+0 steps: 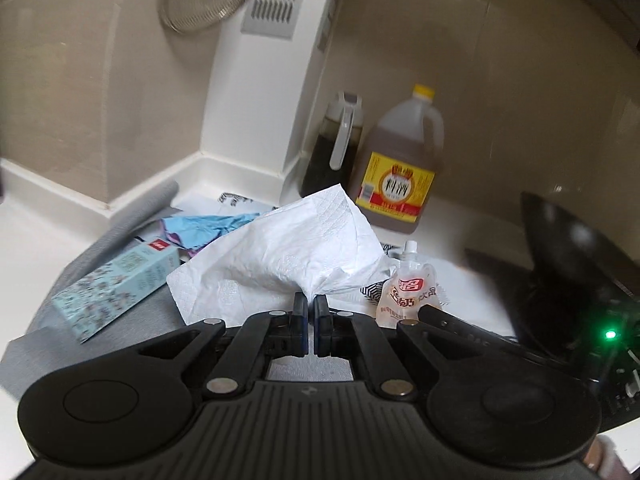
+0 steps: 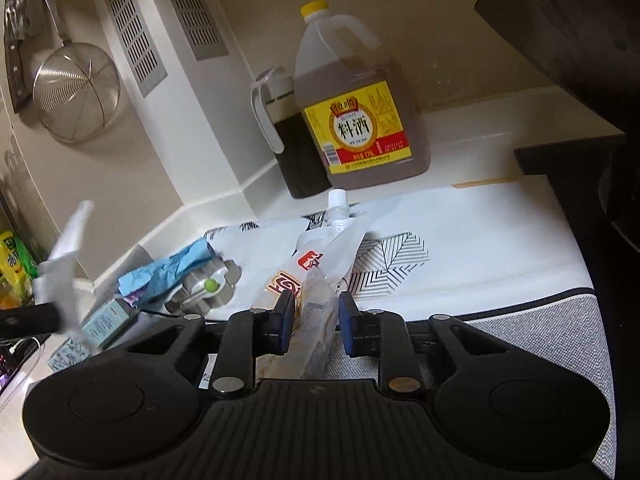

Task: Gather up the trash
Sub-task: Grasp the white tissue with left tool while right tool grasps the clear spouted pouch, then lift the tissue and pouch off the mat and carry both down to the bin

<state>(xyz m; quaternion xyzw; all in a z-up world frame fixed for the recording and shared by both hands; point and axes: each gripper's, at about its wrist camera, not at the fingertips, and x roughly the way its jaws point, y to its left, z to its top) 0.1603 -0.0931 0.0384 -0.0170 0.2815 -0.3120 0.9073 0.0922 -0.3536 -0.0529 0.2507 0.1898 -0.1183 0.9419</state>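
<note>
My left gripper [image 1: 311, 304] is shut on a corner of a crumpled white tissue [image 1: 280, 248], which hangs lifted above the counter. In the right wrist view the same tissue [image 2: 60, 256] is a white blur at the left edge. A clear spouted drink pouch [image 2: 316, 264] with red print and a white cap stands edge-on between the jaws of my right gripper [image 2: 316, 320]. The left pad touches the pouch and a thin gap shows at the right pad. The pouch [image 1: 408, 292] also shows just right of the tissue. A pale blue carton [image 1: 116, 284] and a crumpled blue wrapper [image 1: 208, 228] lie on the counter.
A yellow-labelled jug [image 2: 356, 112] and a dark bottle [image 2: 292, 152] stand against the back wall. A strainer [image 2: 76, 92] and a cleaver [image 2: 16, 40] hang on the left wall. A black wok [image 1: 568, 248] is on the right. A leaf-patterned cloth [image 2: 400, 256] and a grey mat [image 2: 540, 332] cover the counter.
</note>
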